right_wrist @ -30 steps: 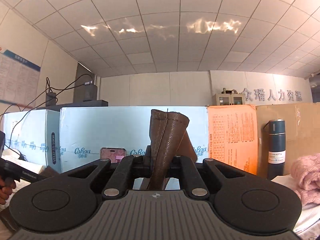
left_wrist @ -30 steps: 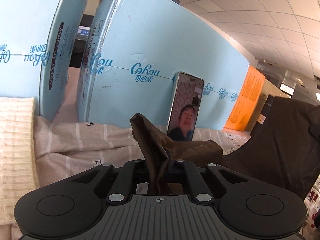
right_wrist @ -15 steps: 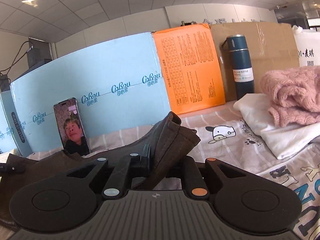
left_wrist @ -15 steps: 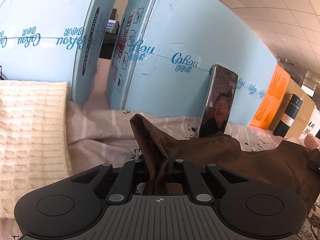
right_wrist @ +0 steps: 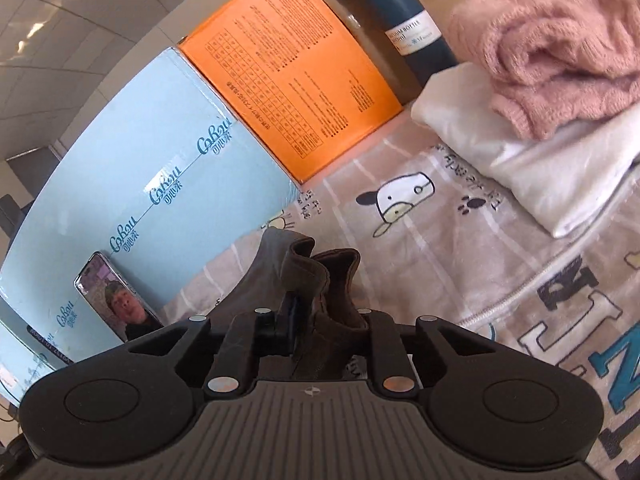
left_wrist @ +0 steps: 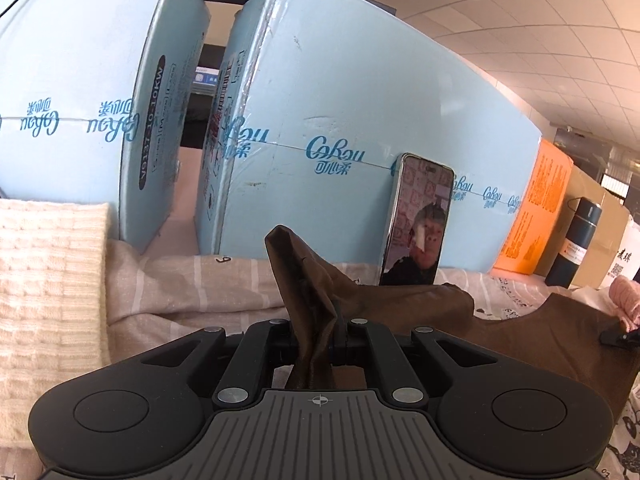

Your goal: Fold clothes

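Brown garment (left_wrist: 308,280) is pinched by left gripper (left_wrist: 320,344) and right gripper (right_wrist: 320,320); pink sweater (right_wrist: 560,48) is shown fully only in the right view

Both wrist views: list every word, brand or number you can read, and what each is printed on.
"CoRou", repeated, plus small Chinese characters: light blue boxes.
"BOTTLE": label of the dark blue flask; the rest is too small.
Large letters "N", partly cut off: the printed bedsheet.
Fine print and tables on the orange box: too small to read.
Black strip on the blue box's side: blurred, not reliably readable.
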